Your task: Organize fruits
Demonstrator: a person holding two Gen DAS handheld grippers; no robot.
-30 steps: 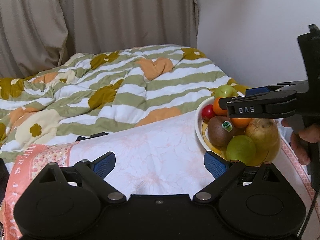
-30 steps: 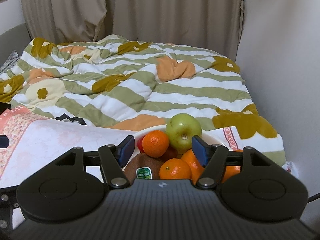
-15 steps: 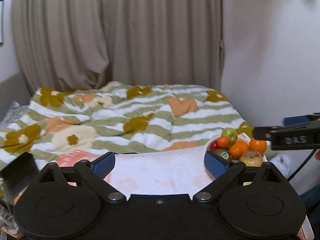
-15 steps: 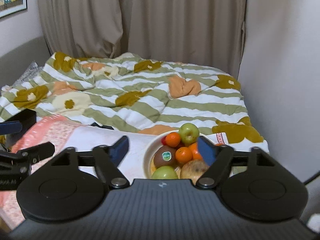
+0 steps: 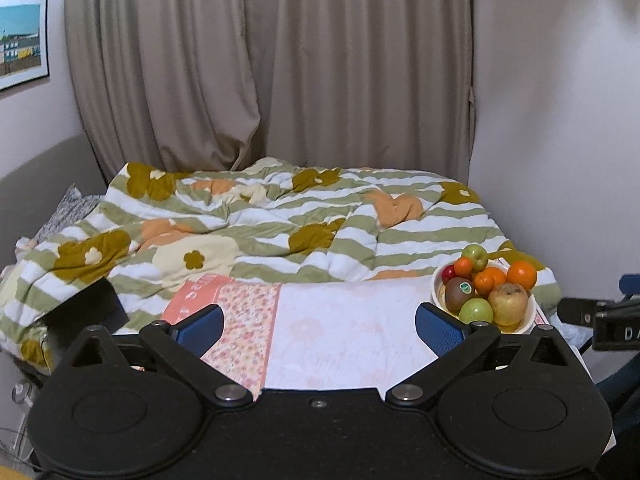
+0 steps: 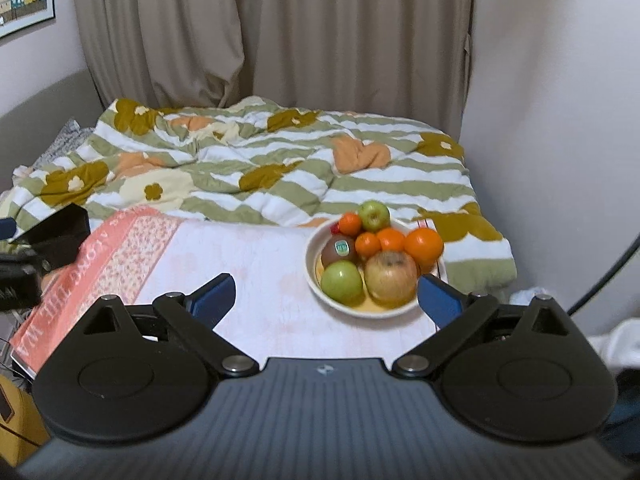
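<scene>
A white bowl (image 6: 320,298) stands on the right of a pink-white cloth-covered table (image 6: 256,264). It holds green apples (image 6: 341,282), a yellowish apple (image 6: 390,278), a kiwi with a sticker (image 6: 339,250), several oranges (image 6: 423,245) and a red fruit. The bowl also shows in the left wrist view (image 5: 528,316). My right gripper (image 6: 326,296) is open and empty, held back from the bowl. My left gripper (image 5: 318,324) is open and empty over the table's near edge, left of the bowl.
A striped flowered quilt (image 5: 280,232) covers the bed behind the table. Curtains (image 5: 260,80) hang at the back, a wall is at the right. A black object (image 6: 56,234) lies at the table's left end. The right gripper's side shows at the left view's right edge (image 5: 612,320).
Both grippers have pulled back and up from the bowl; the fruit now looks smaller and farther away. Both stay open and empty.
</scene>
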